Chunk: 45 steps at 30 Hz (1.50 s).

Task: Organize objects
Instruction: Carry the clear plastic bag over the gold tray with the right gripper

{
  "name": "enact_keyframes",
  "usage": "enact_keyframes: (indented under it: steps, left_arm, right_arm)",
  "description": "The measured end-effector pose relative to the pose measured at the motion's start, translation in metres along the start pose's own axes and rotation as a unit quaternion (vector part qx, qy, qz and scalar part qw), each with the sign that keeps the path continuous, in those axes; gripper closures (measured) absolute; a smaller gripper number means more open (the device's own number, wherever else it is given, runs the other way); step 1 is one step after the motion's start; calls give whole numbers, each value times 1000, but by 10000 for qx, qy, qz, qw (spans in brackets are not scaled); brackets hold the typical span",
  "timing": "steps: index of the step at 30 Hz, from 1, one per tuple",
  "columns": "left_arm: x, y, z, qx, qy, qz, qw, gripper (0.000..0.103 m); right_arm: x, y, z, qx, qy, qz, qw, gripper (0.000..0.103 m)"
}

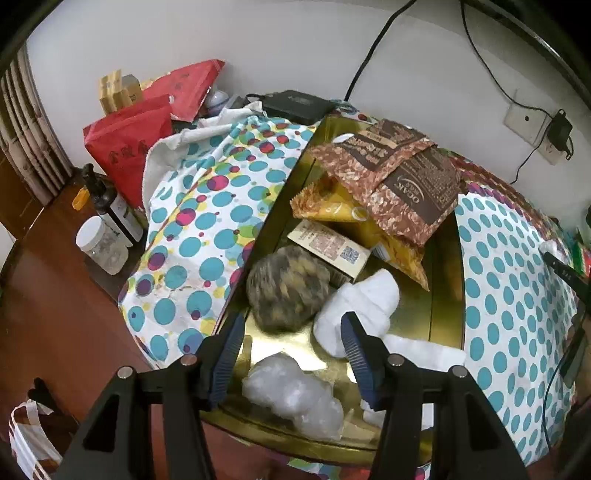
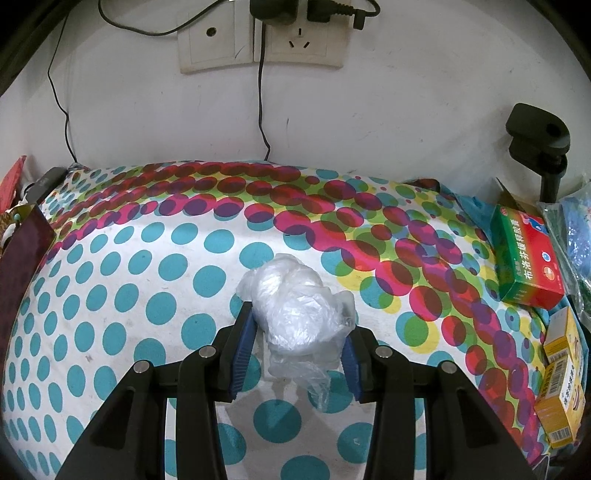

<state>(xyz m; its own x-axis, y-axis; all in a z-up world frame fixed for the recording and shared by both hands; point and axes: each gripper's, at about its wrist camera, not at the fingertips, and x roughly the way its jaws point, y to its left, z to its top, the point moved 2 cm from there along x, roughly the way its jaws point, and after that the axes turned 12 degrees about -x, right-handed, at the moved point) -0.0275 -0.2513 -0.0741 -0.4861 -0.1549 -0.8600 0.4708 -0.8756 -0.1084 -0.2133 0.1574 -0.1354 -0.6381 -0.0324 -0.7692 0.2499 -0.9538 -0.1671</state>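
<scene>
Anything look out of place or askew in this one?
Yes: the brown snack packet lies tilted over the gold tin's far rim rather than inside. The right gripper is shut on a crumpled plastic bag over the dotted cloth.

Behind your work area: wall socket plate (image 2: 258, 40) with a black charger (image 2: 273, 11) plugged in, cable (image 2: 263, 122) hanging down the white wall (image 2: 369, 110); wooden floor (image 1: 48, 314) at left.

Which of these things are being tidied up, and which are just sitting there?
Part of the tidying:
- crumpled plastic bag pinched in the right tool
- gold tin holding the fuzzy ball, white wads, snack packets
- left tool, open over the tin

Just lying about:
- green medicine box
- yellow boxes
- dark bottle
- red bags
- wall sockets
</scene>
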Motion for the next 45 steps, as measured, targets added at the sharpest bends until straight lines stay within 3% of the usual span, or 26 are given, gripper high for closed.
enact_keyframes:
  steps: [21, 31, 45]
  left_arm:
    - [-44, -13, -19, 210, -580, -52, 9981, 47]
    - [-39, -13, -27, 447, -821, 94, 9956, 47]
    - [-60, -16, -21, 520, -1008, -380, 9928, 47]
  right_arm:
    - [-8, 3, 1, -26, -164, 174, 9997, 68]
    - [-8, 17, 0, -276, -216, 77, 9994, 68]
    - [-14, 32, 2, -612, -141, -343, 9974, 68]
